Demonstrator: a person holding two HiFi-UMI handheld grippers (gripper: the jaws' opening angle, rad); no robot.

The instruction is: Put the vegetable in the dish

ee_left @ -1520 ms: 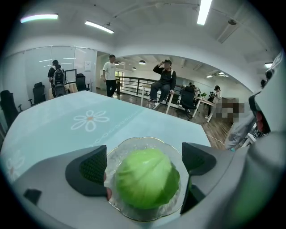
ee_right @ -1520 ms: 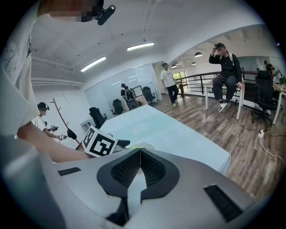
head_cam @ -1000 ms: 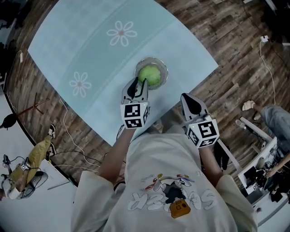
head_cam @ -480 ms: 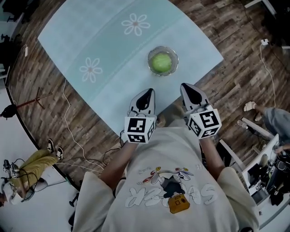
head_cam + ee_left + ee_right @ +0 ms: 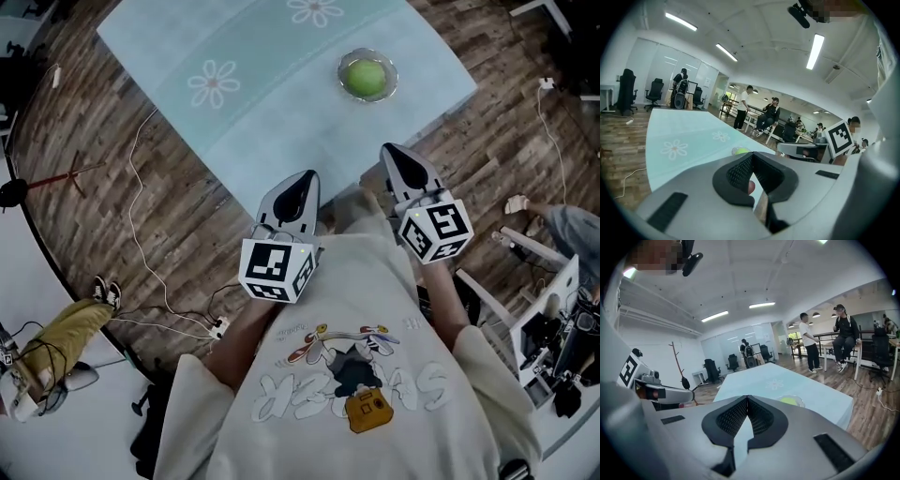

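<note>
Left claw (image 5: 302, 178) and right claw (image 5: 394, 152) are both closed on nothing, held near my chest. I see the vegetable (image 5: 366, 75) lying in the dish (image 5: 391, 87).

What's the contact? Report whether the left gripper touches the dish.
Apart. Head view: left gripper at the near edge, bare tablecloth between it and the dish.

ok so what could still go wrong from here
1. The dish holding the green vegetable sits fairly close to the table edge on the person's side, so a knock against the table could perhaps send it off.
2. A white cable trails loose over the wooden floor beside the table and on toward the person's left side. A step that way might snag it.
</note>
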